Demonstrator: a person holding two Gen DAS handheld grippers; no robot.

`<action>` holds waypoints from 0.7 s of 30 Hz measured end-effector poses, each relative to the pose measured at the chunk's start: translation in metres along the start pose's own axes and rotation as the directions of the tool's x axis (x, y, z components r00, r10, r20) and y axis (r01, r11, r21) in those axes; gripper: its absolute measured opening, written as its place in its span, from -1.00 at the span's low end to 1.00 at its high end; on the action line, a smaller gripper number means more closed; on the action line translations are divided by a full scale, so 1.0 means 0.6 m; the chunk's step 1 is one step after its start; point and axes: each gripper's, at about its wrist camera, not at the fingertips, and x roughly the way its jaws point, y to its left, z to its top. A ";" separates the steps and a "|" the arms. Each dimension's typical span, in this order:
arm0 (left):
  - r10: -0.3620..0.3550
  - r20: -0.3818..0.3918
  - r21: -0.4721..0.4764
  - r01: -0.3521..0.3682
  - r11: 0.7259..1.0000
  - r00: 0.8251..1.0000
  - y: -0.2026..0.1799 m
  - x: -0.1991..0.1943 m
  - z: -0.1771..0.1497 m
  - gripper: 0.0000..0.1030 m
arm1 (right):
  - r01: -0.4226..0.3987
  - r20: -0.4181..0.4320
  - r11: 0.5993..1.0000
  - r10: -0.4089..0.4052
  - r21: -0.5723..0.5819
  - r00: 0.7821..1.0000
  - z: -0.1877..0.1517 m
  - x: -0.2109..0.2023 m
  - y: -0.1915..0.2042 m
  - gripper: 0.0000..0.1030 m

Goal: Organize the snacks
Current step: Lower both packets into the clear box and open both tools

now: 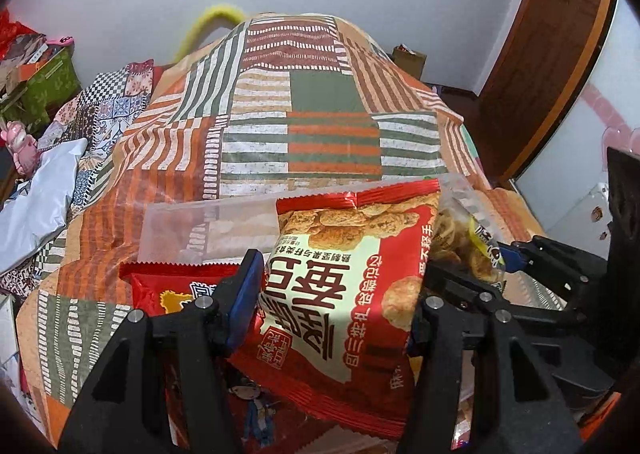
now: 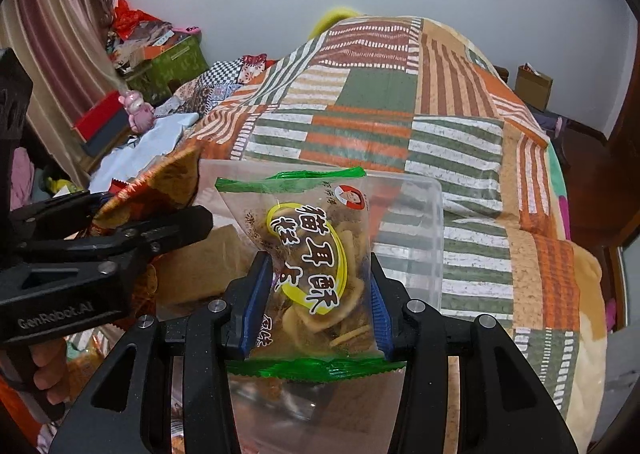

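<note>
**Both tongs hold a snack bag over the clear box**

The left tongs (image 1: 336,294) reach forward and level above the bed (image 1: 328,102), clenched on a red snack bag (image 1: 352,274) that sits between their blue pads, its printed face up and its top edge toward the far end of the bed. The right tongs (image 2: 316,306) lie alongside, pointing the same way, grasping a clear bag with green seals (image 2: 312,254) full of pale crisps; the bag stands between the pads, its lower seal nearest the camera. Both bags hang over a clear plastic box (image 2: 416,230) resting on the striped bedspread. Another red packet (image 1: 168,286) lies just left of the left tongs.
</note>
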 end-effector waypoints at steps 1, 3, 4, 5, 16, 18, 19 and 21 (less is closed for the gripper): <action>0.001 -0.001 0.001 -0.001 1.000 1.000 -0.001 0.000 0.000 0.11 | 0.001 0.000 1.000 -0.001 0.003 1.000 0.000 -0.001 -0.001 -0.18; -0.003 -0.005 0.003 0.003 1.000 1.000 -0.002 -0.001 -0.001 0.11 | 0.004 -0.005 1.000 -0.004 0.003 1.000 0.000 -0.001 -0.002 -0.18; -0.007 -0.008 0.004 0.007 1.000 1.000 -0.004 -0.003 -0.001 0.11 | 0.004 -0.006 1.000 -0.004 0.003 1.000 0.000 -0.001 -0.002 -0.18; -0.011 -0.010 0.006 0.012 1.000 1.000 -0.006 -0.007 -0.002 0.11 | 0.006 -0.008 1.000 -0.006 0.003 1.000 -0.002 -0.003 -0.001 -0.17; -0.023 0.082 0.032 0.020 0.999 0.996 -0.025 -0.109 -0.011 0.37 | 0.027 0.087 1.000 -0.027 -0.002 0.996 -0.006 -0.081 0.002 0.25; -0.024 0.102 0.035 0.021 0.999 0.995 -0.025 -0.136 -0.022 0.44 | 0.029 0.102 1.000 -0.028 -0.005 0.994 -0.011 -0.101 0.004 0.28; -0.022 0.108 0.037 0.018 0.999 0.994 -0.026 -0.144 -0.026 0.50 | 0.031 0.110 0.999 -0.029 -0.010 0.993 -0.016 -0.112 0.006 0.30; -0.010 0.134 0.047 0.004 0.999 0.991 -0.026 -0.170 -0.044 0.57 | 0.039 0.129 0.999 -0.036 -0.021 0.991 -0.026 -0.134 0.009 0.39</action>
